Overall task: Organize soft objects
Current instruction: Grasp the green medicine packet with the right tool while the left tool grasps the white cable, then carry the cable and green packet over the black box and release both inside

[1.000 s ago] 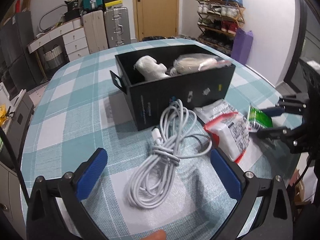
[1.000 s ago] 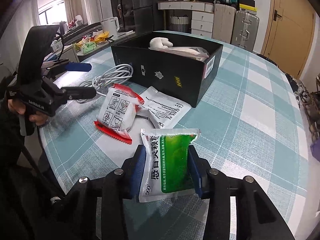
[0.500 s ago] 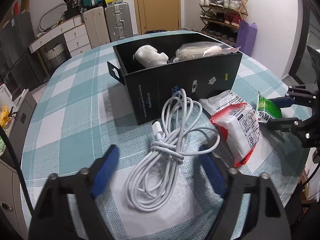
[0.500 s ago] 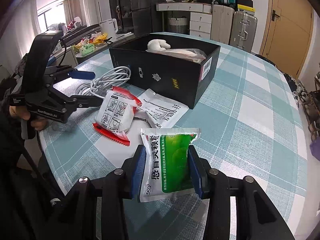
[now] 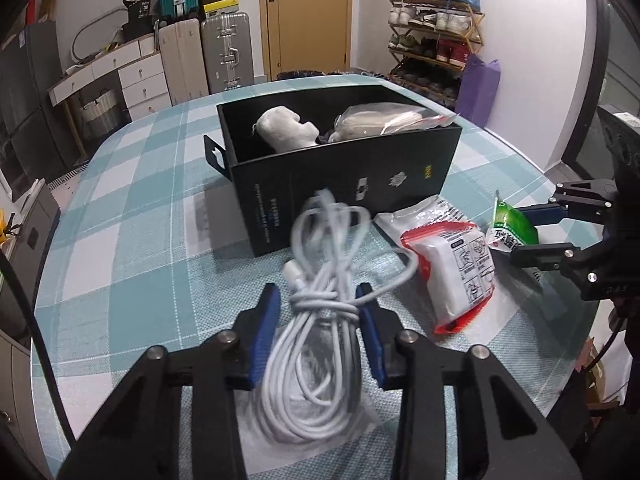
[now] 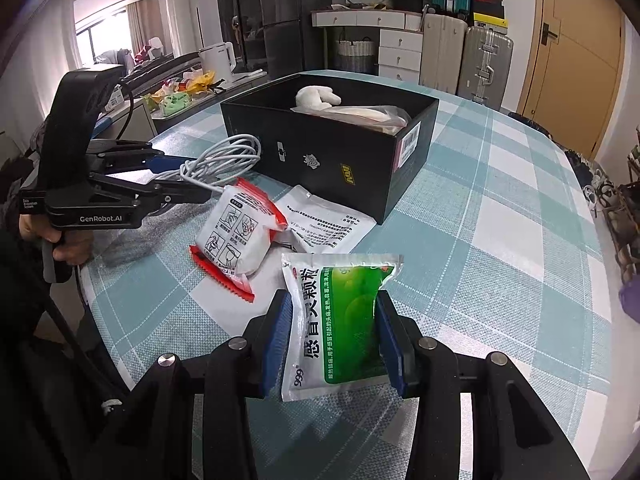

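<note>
My left gripper [image 5: 319, 310] is shut on the coiled white cable [image 5: 320, 316], which hangs a little off the checked tablecloth; it also shows in the right wrist view [image 6: 224, 160]. My right gripper [image 6: 334, 330] is shut on a green and white sachet [image 6: 340, 320], held above the table; the sachet shows at the right in the left wrist view [image 5: 510, 226]. A black open box [image 5: 344, 184] holds a white plush [image 5: 284, 128] and a bagged soft item [image 5: 384, 120]. A red and white pack [image 5: 460, 272] and a flat white pouch [image 6: 324, 224] lie in front of the box.
The round table's edge [image 6: 104, 320] is close at the left in the right wrist view. Suitcases [image 5: 226, 56], drawers and a shoe rack [image 5: 436, 36] stand beyond the table.
My left gripper moved forward and closed its wide-open jaws on the white cable, lifting it slightly. My right gripper keeps holding the green sachet, nearly still.
</note>
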The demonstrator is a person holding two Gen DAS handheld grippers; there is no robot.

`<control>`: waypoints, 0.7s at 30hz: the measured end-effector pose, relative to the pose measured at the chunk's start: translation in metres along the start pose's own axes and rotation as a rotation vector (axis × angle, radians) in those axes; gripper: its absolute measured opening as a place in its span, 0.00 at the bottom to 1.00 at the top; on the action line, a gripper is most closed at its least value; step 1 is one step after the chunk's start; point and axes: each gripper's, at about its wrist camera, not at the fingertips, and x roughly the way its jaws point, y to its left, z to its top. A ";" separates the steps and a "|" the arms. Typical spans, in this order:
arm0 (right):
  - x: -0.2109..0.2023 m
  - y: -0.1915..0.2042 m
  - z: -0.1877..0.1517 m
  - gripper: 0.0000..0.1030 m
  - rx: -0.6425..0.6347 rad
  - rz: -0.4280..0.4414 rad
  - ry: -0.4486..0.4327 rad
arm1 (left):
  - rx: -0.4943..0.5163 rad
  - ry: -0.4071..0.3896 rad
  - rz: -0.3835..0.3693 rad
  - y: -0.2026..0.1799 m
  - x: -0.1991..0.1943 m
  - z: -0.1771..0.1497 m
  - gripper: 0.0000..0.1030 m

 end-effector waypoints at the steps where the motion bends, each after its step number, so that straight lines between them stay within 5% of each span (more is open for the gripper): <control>1: 0.000 0.000 0.000 0.41 -0.001 0.000 -0.002 | -0.001 -0.003 0.003 0.001 -0.001 0.000 0.33; 21: -0.022 0.010 0.009 0.41 -0.022 -0.007 -0.073 | -0.061 -0.128 -0.032 0.008 -0.035 0.013 0.33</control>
